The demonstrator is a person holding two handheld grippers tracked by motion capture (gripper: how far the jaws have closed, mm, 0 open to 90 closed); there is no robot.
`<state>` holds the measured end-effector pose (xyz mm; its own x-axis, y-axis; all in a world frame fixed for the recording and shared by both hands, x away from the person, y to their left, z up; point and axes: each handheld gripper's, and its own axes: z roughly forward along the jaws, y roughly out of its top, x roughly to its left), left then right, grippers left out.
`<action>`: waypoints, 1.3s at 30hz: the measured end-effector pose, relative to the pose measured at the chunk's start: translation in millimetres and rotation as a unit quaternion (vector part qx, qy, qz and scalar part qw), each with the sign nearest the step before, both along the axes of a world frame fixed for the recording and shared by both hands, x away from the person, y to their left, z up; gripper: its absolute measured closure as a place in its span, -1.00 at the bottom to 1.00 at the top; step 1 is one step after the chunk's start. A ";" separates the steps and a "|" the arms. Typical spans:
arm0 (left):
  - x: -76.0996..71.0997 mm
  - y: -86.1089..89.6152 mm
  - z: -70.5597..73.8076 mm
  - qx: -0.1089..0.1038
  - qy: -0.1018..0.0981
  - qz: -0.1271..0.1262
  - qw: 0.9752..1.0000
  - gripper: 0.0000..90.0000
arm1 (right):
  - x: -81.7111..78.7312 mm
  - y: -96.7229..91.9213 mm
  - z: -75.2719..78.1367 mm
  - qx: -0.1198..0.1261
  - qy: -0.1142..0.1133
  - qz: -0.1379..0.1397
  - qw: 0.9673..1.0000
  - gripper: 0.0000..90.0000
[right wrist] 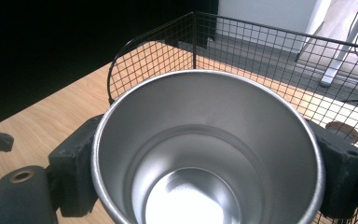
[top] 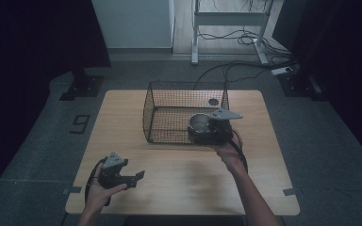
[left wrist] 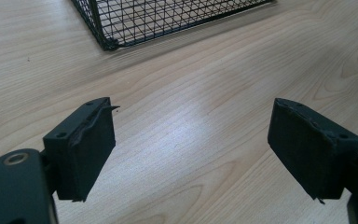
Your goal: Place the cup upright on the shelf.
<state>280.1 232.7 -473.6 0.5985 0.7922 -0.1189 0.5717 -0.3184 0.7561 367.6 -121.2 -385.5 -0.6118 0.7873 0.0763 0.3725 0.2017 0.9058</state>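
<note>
Unmarked steel cup [right wrist: 205,149] held in right tongs [right wrist: 205,172].

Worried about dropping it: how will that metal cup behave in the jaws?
The metal cup looks thin-walled and empty, so probably light. Its smooth, shiny side may slip between the right gripper pads. It seems rigid, unlikely to crush.

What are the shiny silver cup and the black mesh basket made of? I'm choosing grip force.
Shiny silver cup: looks like brushed steel, with soft reflections inside. Black mesh basket: seems to be thin dark-coated wire in a see-through welded grid.
</note>
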 end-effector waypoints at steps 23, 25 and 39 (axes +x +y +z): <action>-0.8 2.0 2.1 -0.004 -0.003 0.003 1.000 -0.67 | 28.7 11.7 9.2 -0.012 0.003 -0.012 1.000 -0.70; -0.8 2.4 2.3 -0.005 -0.003 0.004 1.000 -0.67 | 32.3 13.3 9.8 -0.011 0.004 -0.014 1.000 -0.70; -0.8 5.2 3.2 -0.007 -0.005 0.006 1.000 -0.66 | 60.5 20.3 9.2 -0.018 0.014 -0.020 1.000 -0.70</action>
